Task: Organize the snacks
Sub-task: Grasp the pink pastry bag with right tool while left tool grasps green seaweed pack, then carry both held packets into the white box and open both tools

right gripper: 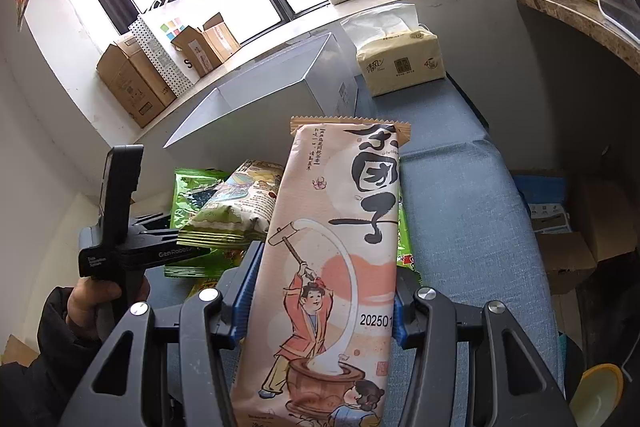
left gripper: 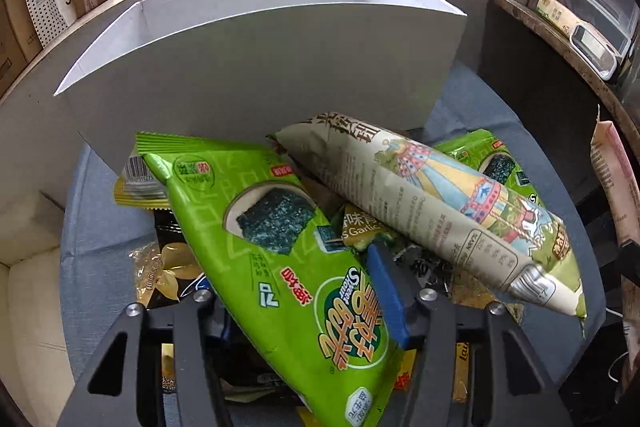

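A green seaweed snack bag (left gripper: 280,267) lies slanted on top of a heap of snacks, and my left gripper (left gripper: 300,275) is shut on it. Its blue right finger (left gripper: 386,291) presses the bag's edge; the left finger is hidden under the bag. A beige bag with a carousel picture (left gripper: 440,211) rests across the heap beside it. My right gripper (right gripper: 324,287) is shut on a tall pink rice-cake packet (right gripper: 336,247), held upright above the blue cloth. An open white box (left gripper: 280,59) stands just behind the heap.
The blue-clothed table (right gripper: 460,207) carries a tissue pack (right gripper: 400,59) behind the white box (right gripper: 280,83). Cardboard boxes (right gripper: 132,79) line the window sill. A person's hand (right gripper: 88,299) holds the left gripper's black handle (right gripper: 120,255). A stone counter (right gripper: 580,15) stands at right.
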